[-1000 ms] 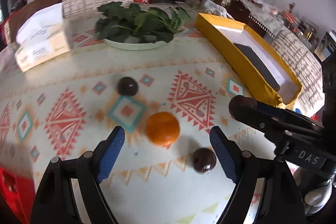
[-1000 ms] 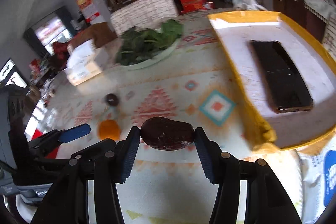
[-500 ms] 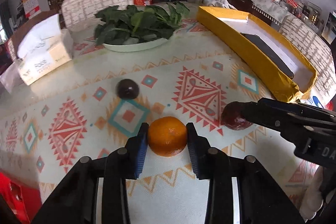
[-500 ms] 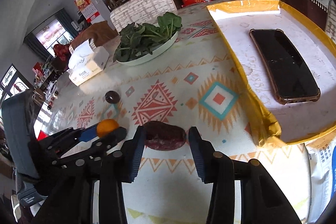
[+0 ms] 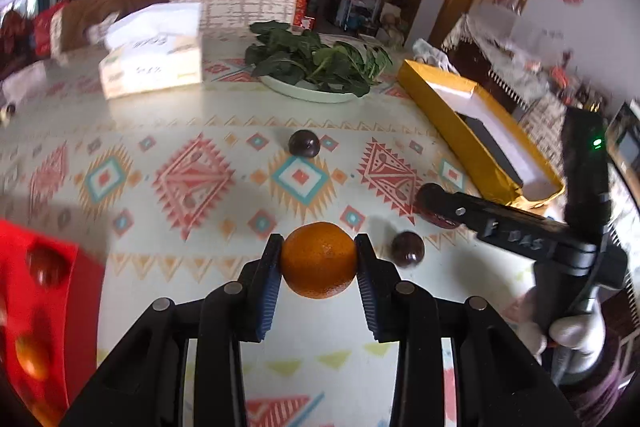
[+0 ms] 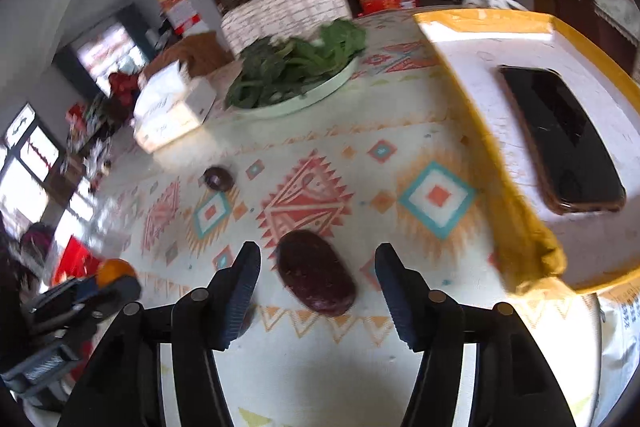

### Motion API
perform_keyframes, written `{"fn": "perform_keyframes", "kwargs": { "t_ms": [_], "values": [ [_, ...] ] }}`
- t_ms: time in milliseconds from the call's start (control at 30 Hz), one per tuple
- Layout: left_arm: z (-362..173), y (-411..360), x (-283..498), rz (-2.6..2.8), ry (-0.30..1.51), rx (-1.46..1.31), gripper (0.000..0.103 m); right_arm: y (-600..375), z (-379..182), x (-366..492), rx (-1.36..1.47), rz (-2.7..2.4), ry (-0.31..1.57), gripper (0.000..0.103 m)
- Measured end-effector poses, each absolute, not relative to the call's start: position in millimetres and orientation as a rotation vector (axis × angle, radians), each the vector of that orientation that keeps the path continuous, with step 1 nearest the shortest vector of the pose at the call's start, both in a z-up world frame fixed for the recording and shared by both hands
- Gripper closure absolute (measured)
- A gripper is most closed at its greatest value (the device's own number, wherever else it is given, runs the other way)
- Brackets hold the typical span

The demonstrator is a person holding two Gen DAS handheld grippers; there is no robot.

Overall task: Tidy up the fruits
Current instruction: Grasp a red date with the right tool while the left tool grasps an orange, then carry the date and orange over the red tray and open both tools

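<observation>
The orange (image 5: 318, 259) sits clamped between our left gripper (image 5: 318, 267) pads, both blue faces pressed flat on its sides, and it looks lifted just above the patterned tablecloth (image 5: 180, 131). Off to the left of it, low in the left wrist view, we see the red tray (image 5: 48, 291) with rounded hollows, some already showing fruit, though that edge is blurred. So the move ahead, as we judge it, is a swing to the left: the tray lies on the left gripper's own side, near, with nothing between.

Over on the right, our right gripper (image 6: 318, 279) stands spread wide, holding nothing. The oblong dark-red fruit (image 6: 316, 273) lies on the cloth between its fingers, touching neither, its long axis slanting from upper left to lower right across the gap. A closing pinch would meet it at an angle, we reckon.

Two round dark fruits wait loose: one just right of the orange (image 5: 407, 247), another farther out (image 5: 304, 143) toward the plate of greens (image 5: 316, 65).
</observation>
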State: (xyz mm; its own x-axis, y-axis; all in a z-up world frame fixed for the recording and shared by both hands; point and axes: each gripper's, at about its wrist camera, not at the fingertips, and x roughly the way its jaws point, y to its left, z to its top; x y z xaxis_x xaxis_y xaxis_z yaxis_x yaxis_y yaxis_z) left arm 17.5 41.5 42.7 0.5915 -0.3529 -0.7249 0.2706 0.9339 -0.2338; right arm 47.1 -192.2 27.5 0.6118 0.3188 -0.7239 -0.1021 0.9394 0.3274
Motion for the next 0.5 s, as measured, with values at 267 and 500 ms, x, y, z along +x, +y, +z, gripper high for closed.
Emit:
{"fn": "perform_keyframes", "kwargs": {
  "t_ms": [267, 500],
  "values": [
    [46, 70, -7, -0.288, 0.838, -0.150, 0.068, -177, 26, 41, 0.159, 0.218, 0.900, 0.068],
    [61, 121, -35, -0.235, 0.789, -0.232, 0.068, -185, 33, 33, 0.200, 0.176, 0.856, 0.068]
  ]
}}
